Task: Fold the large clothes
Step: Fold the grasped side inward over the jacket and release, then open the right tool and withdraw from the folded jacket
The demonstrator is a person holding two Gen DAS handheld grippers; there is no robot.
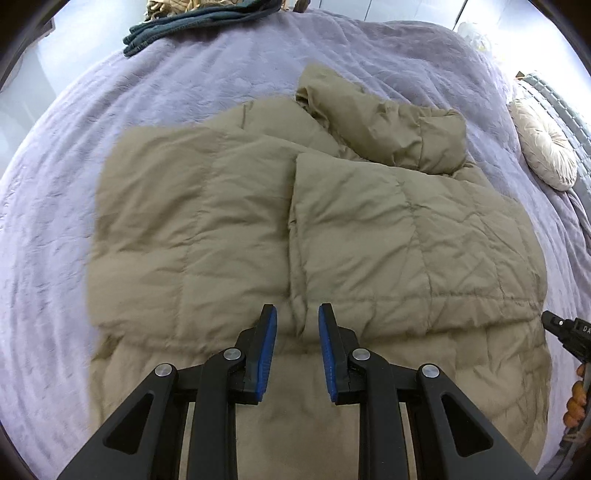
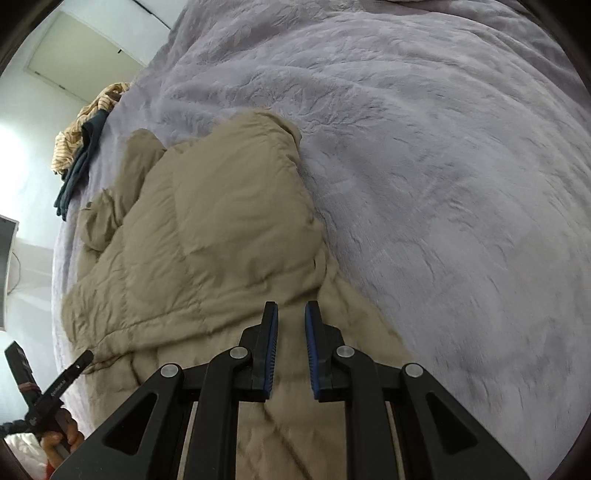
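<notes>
A tan quilted puffer jacket [image 1: 258, 206] lies on the lilac bed cover [image 1: 184, 85]. Its side panels are folded inward and its hood is bunched at the far end [image 1: 388, 125]. My left gripper [image 1: 297, 314] hovers above the jacket's near middle, its blue pads a little apart with nothing between them. In the right wrist view the jacket [image 2: 207, 236] lies to the left. My right gripper [image 2: 291, 312] hangs over its near right edge, jaws slightly apart and empty. Each view catches the other gripper at its edge: the right gripper [image 1: 565, 328] and the left gripper [image 2: 55, 384], held by a hand.
A dark teal garment [image 1: 177, 26] and a yellow patterned cloth [image 2: 85, 118] lie at the bed's far edge. A round cream cushion [image 1: 546, 147] sits at the right. The bed cover [image 2: 443, 184] stretches wide to the right of the jacket. A wall and door [image 2: 74, 55] stand beyond.
</notes>
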